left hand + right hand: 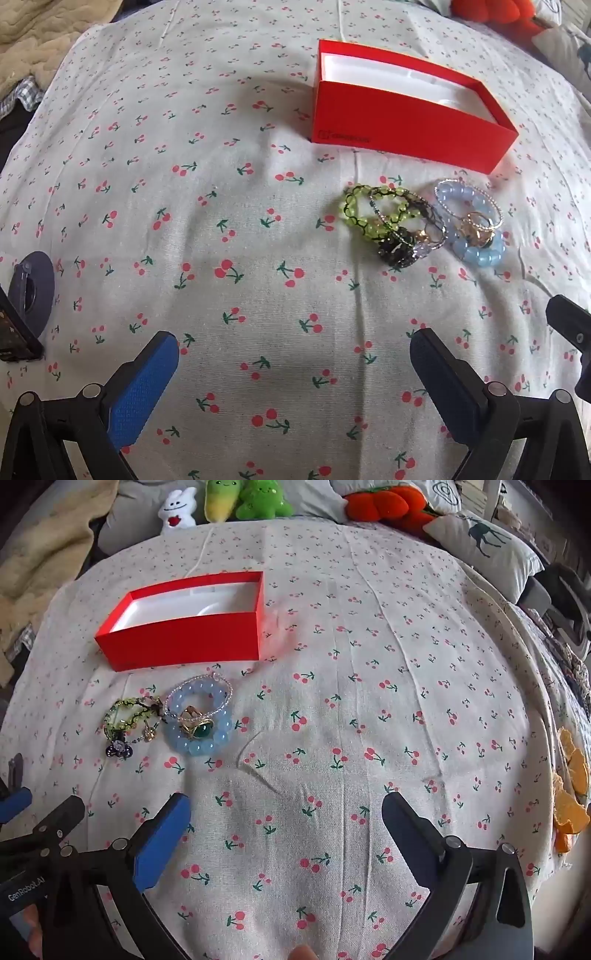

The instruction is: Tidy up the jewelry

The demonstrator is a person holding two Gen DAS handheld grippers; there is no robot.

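Note:
An open red box point(406, 125) with a white, empty-looking inside sits on the cherry-print bedsheet; it also shows in the right wrist view point(184, 642). In front of it lies a jewelry pile: a green bead bracelet point(354, 210) point(122, 716), a dark beaded piece point(397, 251) point(118, 748), a light blue bead bracelet point(480, 251) point(199, 744) and gold rings with a green stone point(197, 725). My left gripper point(293, 352) is open and empty, short of the pile. My right gripper point(286, 812) is open and empty, to the right of the pile.
Plush toys point(255, 498) and an orange plush point(384, 502) line the far edge of the bed. A deer-print pillow point(487, 550) lies at the back right. A beige blanket point(33, 40) is at the left. A dark round object point(31, 291) lies at my left.

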